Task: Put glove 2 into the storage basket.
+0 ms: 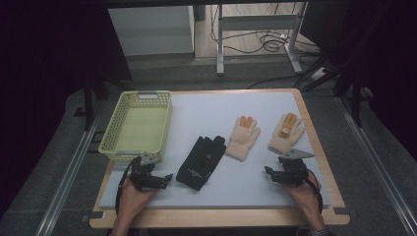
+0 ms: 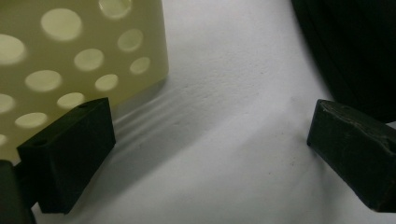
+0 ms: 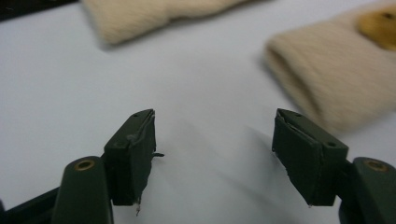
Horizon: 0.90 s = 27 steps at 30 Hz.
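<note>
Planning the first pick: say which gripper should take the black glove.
Left. The left gripper sits open right beside the black glove, with the yellow basket just behind it. The right gripper is nearer the beige gloves.

Lab-like test bay: dark curtains [image 1: 44, 73], floor cables [image 1: 265, 42], metal frame legs [image 1: 220, 44].

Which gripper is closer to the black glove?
Left. The left gripper sits just beside the black glove's cuff, jaws open. The right gripper is farther off on the glove's other side, jaws open, below the cream gloves.
</note>
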{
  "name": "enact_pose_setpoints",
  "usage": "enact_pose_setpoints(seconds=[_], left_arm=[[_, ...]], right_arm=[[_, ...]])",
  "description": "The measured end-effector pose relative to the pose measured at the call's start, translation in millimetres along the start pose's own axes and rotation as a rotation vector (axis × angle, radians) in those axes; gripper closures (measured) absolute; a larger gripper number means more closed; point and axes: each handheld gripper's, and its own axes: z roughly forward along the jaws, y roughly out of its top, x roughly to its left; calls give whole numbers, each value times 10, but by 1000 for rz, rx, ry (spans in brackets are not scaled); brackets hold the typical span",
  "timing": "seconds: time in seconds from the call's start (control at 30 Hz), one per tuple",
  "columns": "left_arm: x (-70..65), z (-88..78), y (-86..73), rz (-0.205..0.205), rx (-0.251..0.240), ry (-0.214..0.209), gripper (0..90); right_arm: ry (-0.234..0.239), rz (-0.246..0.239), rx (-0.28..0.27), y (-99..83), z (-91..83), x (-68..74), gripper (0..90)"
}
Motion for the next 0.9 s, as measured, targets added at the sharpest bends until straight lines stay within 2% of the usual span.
enact_pose_setpoints(seconds=[0.13,0.17,0.3,0.43,0.67,0.73,0.8,0.9], left_arm=[[7,-4,0,4,-1,-2,15],[5,-7,-2,-1,-2,-3,21],[15,-33,-13,9,-4,-7,41],[-7,-112,4,8,5,-31,52],[-176,-267,99,17,-1,-80,46],[-280,-317,225,29,4,-100,42],[-322,-326,272,34,5,-110,36],[-472,-291,437,53,26,-140,24]], right_arm=[[-20,-6,2,-49,-17,-68,268],[-12,10,2,-55,-18,-92,262],[-16,11,6,-56,-13,-92,245],[-13,19,8,-58,-9,-103,231],[-7,19,10,-59,-8,-108,223],[-8,18,9,-60,-7,-106,223],[-8,19,10,-60,-7,-106,223],[-8,17,10,-60,-7,-105,223]])
